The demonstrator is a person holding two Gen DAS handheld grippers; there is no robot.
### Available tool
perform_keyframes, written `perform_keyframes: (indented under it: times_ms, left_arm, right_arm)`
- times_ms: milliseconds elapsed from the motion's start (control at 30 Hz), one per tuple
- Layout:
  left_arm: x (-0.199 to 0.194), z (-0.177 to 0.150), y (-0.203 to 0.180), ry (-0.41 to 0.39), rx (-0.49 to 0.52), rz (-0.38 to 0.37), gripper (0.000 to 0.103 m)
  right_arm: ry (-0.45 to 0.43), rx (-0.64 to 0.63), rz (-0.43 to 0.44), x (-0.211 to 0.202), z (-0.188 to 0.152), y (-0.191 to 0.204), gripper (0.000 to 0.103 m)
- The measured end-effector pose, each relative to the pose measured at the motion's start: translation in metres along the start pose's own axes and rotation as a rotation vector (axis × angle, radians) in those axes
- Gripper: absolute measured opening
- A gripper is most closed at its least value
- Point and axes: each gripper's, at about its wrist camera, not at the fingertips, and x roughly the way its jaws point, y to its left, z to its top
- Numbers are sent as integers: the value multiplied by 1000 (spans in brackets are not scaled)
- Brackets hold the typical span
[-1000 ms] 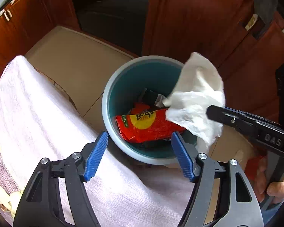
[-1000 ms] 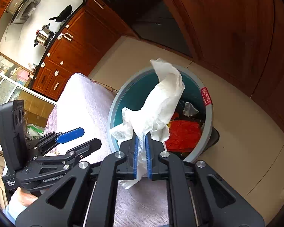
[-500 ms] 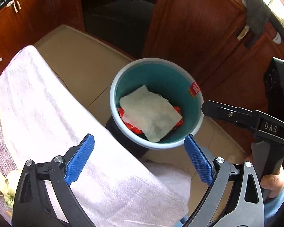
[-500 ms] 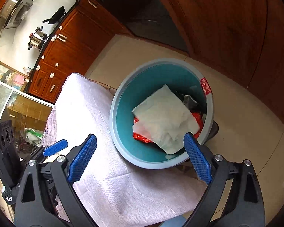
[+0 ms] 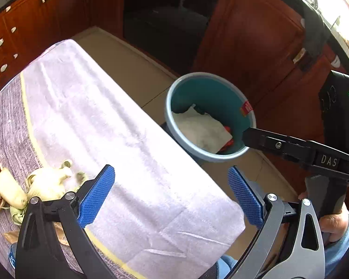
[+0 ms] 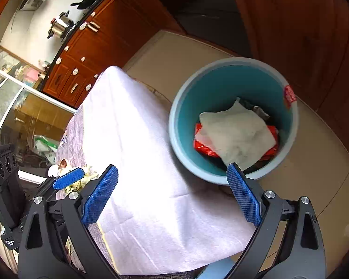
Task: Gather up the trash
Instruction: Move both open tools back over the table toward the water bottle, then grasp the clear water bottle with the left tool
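Observation:
A teal trash bin [image 5: 174,121] [image 6: 186,107] stands on the floor beside the table. Inside it a white paper napkin [image 6: 237,134] [image 5: 202,130] lies on a red snack wrapper [image 6: 202,148]. My right gripper [image 6: 172,195] is open and empty, above the table edge near the bin; it also shows at the right of the left wrist view [image 5: 279,144]. My left gripper [image 5: 172,197] is open and empty over the white cloth. Banana peels [image 5: 44,186] and other scraps lie on the table at the lower left.
A white cloth [image 5: 109,130] [image 6: 137,153] covers the table, which ends close to the bin. Dark red wooden cabinets [image 5: 251,37] and a black oven front [image 5: 165,16] stand beyond the beige floor [image 6: 179,53].
My right gripper opened and dropped the white napkin into the bin, where it now lies flat on the red wrapper. Both grippers drew back from the bin, over the table.

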Motion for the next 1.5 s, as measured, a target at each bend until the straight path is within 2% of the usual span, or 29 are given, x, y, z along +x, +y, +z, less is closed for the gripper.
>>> perform_keyframes:
  times_ms: [233, 767, 933, 1100, 1333, 1400, 1500]
  left_arm:
    - [-31, -28, 41, -35, -39, 39, 98]
    - [-104, -127, 165, -74, -161, 120, 99]
    - [-116, -154, 192, -51, -128, 149, 99]
    - [-110, -173, 213, 17, -50, 172, 99]
    - [-87, -186, 222, 95, 37, 166, 99]
    - [-79, -188, 221, 102, 61, 182, 99]
    - [-75, -192, 220, 90, 65, 153, 98]
  right_arm:
    - [23, -68, 13, 6, -15, 42, 90]
    - [112, -236, 40, 39, -59, 152, 90]
    - [150, -265, 45, 55, -74, 178, 90]
    - [189, -292, 44, 71, -90, 200, 90]
    - [230, -335, 25, 87, -98, 222, 90]
    - [232, -341, 22, 89, -98, 226, 90]
    - [232, -352, 19, 90, -98, 232, 90]
